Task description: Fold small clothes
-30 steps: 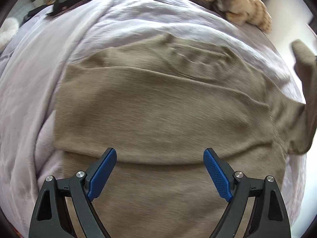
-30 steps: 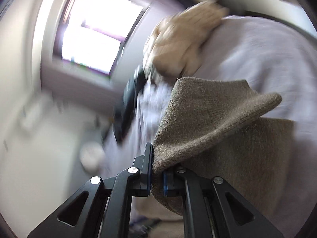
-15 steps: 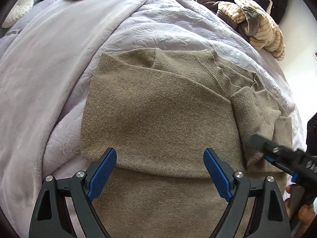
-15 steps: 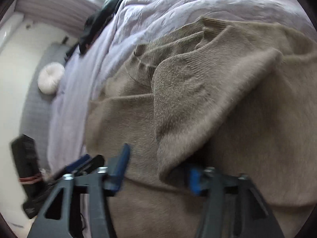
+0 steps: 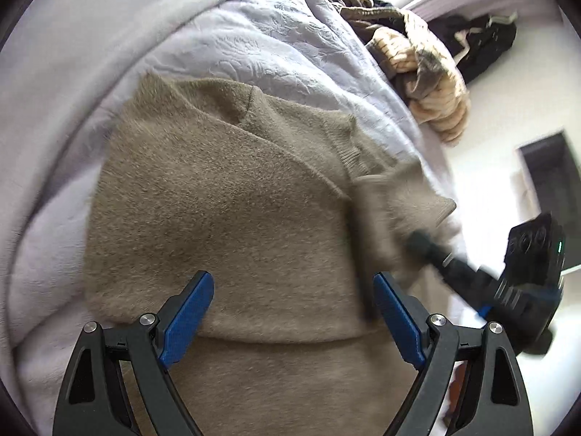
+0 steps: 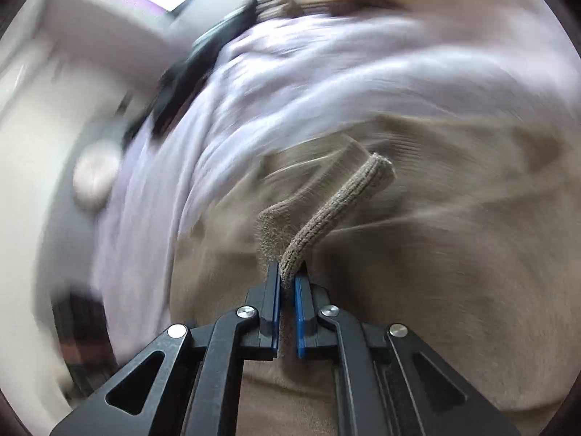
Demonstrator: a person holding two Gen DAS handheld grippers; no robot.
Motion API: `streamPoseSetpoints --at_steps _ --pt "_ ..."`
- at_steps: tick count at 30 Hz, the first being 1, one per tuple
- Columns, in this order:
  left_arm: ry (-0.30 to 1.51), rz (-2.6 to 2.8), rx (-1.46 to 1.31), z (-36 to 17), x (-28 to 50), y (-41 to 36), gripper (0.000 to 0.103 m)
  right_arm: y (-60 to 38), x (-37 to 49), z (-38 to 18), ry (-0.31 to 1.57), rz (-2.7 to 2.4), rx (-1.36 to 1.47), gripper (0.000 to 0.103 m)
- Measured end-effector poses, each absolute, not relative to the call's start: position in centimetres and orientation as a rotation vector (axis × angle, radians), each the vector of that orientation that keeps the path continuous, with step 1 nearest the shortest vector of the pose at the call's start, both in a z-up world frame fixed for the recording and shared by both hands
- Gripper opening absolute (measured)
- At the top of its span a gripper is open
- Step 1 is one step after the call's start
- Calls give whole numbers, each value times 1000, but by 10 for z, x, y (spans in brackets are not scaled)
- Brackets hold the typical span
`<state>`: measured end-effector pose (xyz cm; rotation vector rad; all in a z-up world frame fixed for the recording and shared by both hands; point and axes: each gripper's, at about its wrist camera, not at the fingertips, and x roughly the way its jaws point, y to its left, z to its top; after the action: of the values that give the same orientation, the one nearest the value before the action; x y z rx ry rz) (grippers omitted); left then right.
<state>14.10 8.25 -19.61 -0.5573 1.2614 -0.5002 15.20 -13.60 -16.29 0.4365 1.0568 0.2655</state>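
Jaws of the right gripper [image 6: 287,278] have just been closing and now pinch the ribbed cuff [image 6: 339,212] of the sweater's sleeve, which stands up straight ahead of them; jaws of the left gripper [image 5: 292,312] stand wide apart with nothing clamped, and the tan sweater [image 5: 225,218] lies flat on the bed [image 5: 254,43] between and ahead of them, a folded edge crossing just behind the blue pads. The knit looks soft, light and limp, so it will likely sag and drape from any single pinch; the firmer ribbed cuff and hem seem the best places to take hold. One sweater is in work, with one heap of other clothes [image 5: 417,58] far ahead and right of the left jaws.
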Motion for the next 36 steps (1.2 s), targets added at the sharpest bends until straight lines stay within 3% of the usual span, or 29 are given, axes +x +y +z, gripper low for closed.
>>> streamPoseSetpoints --at_steps 8,11,13,14,18,19,20,22,29,31,32,33,36 --pt "1310 -601 -866 -224 150 105 90 -45 130 -192 1203 449 69 13" --pt "1311 -615 -876 -225 151 105 90 -39 126 -202 1258 457 58 28" --pt "1320 -613 -868 -226 151 104 90 -47 120 -198 1251 452 102 55" --pt "1323 -611 -861 -226 151 103 90 -53 114 -195 1249 445 130 61" --pt "1336 -589 -787 -222 152 95 89 -105 84 -197 1260 350 328 63" --pt "1340 -572 -746 -219 153 91 76 -125 76 -200 1263 303 398 63" --pt "1349 -568 -715 -219 153 88 50 -146 67 -203 1262 252 476 63" --pt "1378 -587 -663 -219 155 80 15 -180 47 -208 1242 167 615 64" --pt "1309 -570 -529 -202 158 80 12 -292 -14 -220 992 -147 1098 64" --pt "1320 -551 -501 -203 160 80 12 -311 -17 -228 929 -173 1221 58" --pt "1324 -546 -494 -202 160 80 12 -317 -16 -228 915 -184 1241 45" --pt "1319 -545 -487 -200 160 80 12 -319 -11 -225 916 -196 1210 6" --pt "1298 -547 -460 -196 158 78 12 -320 -1 -205 896 -178 1073 6"
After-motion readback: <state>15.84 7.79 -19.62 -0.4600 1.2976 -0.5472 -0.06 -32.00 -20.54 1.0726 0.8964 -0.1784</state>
